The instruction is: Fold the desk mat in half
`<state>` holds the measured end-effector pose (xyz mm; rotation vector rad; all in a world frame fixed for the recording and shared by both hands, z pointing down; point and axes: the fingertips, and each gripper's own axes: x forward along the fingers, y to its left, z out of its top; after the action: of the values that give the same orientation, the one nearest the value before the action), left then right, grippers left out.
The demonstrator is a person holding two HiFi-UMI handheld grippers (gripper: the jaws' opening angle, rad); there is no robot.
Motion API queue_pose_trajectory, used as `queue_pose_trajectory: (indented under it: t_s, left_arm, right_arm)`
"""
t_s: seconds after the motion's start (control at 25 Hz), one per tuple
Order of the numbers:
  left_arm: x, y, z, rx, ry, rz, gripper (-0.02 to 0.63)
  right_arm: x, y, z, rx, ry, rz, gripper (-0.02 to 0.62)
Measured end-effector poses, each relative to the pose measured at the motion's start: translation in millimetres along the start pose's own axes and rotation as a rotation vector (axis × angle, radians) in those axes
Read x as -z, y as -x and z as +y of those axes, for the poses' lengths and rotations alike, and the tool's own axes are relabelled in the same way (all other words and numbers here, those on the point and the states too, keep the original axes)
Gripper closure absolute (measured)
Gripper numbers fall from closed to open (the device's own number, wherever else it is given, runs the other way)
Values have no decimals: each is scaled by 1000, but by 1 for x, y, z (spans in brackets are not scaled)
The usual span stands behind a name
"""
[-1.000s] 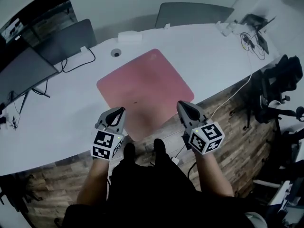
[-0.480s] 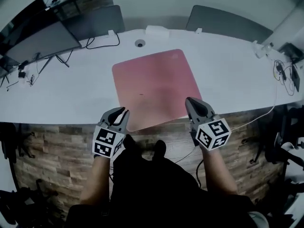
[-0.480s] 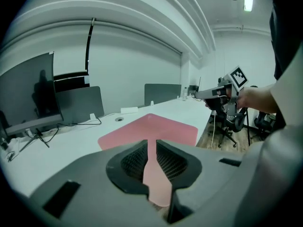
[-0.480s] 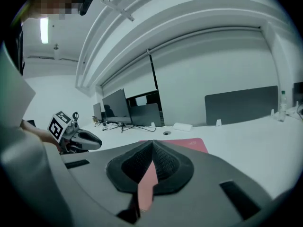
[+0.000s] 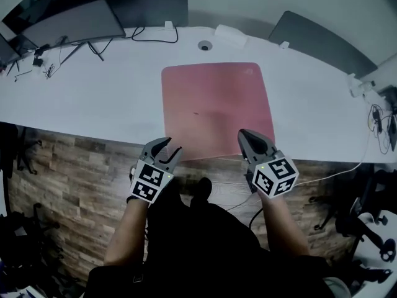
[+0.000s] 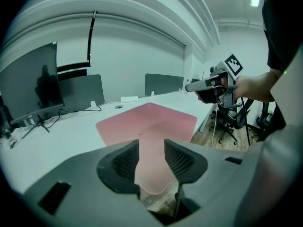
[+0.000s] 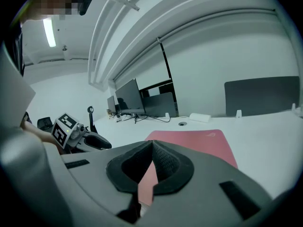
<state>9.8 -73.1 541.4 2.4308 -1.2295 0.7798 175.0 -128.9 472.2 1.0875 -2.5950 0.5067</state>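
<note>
The desk mat [image 5: 217, 107] is pink and lies flat and unfolded on the white worktop [image 5: 93, 104], with its near edge at the worktop's front edge. Both tools hover just in front of that edge, 1 near each near corner of the mat. The left tool [image 5: 169, 149] has its jaws parted; they have just been opening, and nothing is clamped between them, the mat's corner showing beyond the gap. The right tool [image 5: 246, 135] has its jaws closed together at the tips and grips nothing. A dark monitor [image 5: 71, 20] stands at the worktop's far left.
</note>
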Motion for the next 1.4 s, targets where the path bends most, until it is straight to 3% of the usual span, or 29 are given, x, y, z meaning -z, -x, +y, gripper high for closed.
queue_pose_trajectory:
  t_s: [0.12,0.16,0.44,0.6,0.76,0.92,1.16,1.4]
  left_arm:
    - [20,-14,-6,22,8,37,338]
    - [28,-20,-8,30,8,52,320]
    - [58,-46,-23,79,-4,63,262]
    - [78,-60,-33,90,-41,124,222]
    - [96,-72,-29,52,-79,172,202]
    - [103,-79,-22,-24,-171,202,178]
    - [110,-96,-30,-1,-264,229,130]
    - [112,-97,-27,-2,-290,244,130]
  right_arm:
    - [13,-9,2,-18,6,35,603]
    - [18,-11,2,-21,5,44,603]
    - [47,-19,-4,-29,-20,98,603]
    - [59,-19,-8,-29,-35,117,603]
    - [66,-22,-11,-29,-48,128,603]
    - [69,-19,-14,-26,-53,135,603]
    - [69,-17,-16,-25,-69,134,603]
    - [61,-15,-13,-34,-75,119,603]
